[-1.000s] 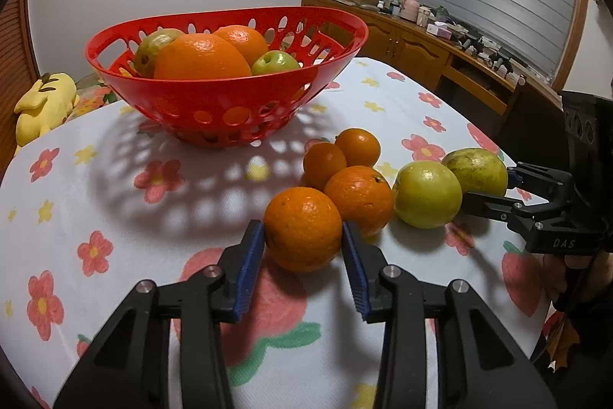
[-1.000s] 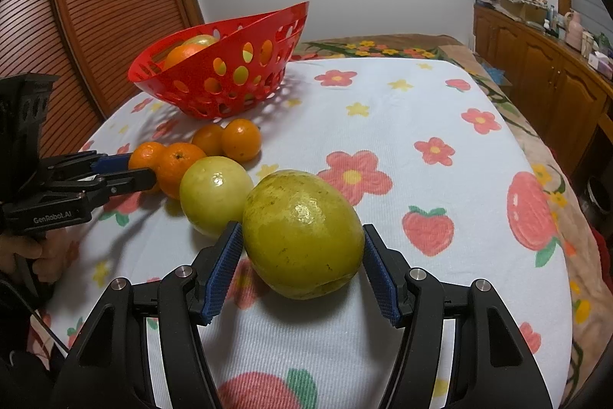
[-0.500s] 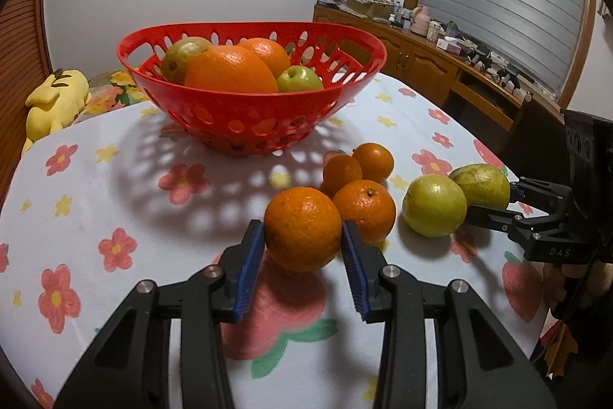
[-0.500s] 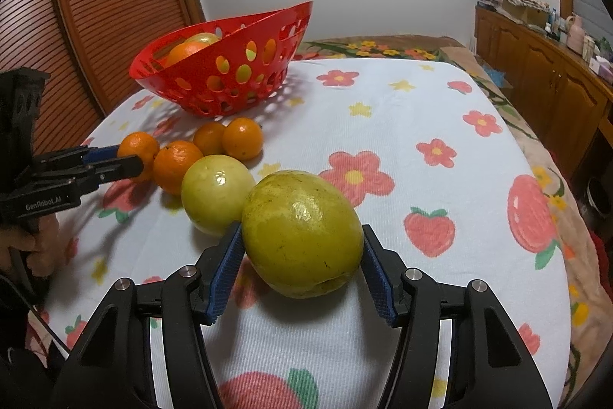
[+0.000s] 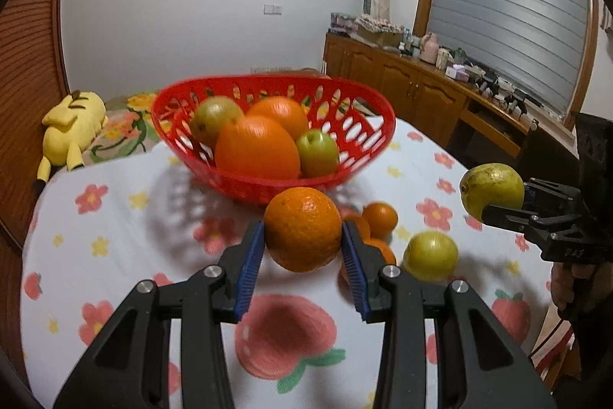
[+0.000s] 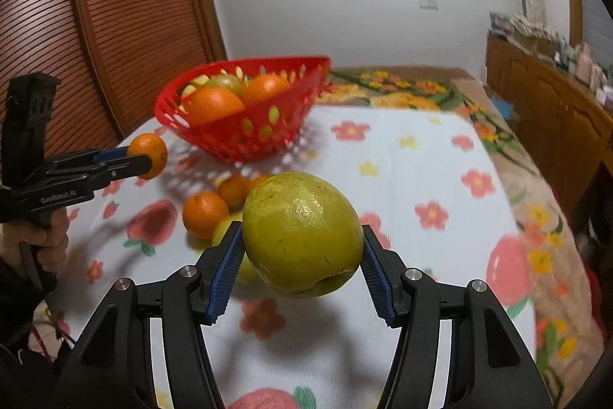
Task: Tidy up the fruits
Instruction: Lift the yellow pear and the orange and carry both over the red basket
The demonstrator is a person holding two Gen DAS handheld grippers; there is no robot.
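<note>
At frame centre, the left tool [image 5: 302,248] was clamped on an orange [image 5: 302,229], raised off the tabletop [image 5: 115,229] before the red basket [image 5: 356,156]; the right tool [image 6: 302,269] gripped a yellow-green fruit [image 6: 302,232], also aloft.

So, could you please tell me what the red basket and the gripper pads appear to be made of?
The red basket looks like moulded plastic: uniform glossy red, with oval cut-outs in thin walls. The pads on the left gripper, shut on the orange, look like blue rubber or soft plastic, ribbed across the face; which one is unclear.
</note>
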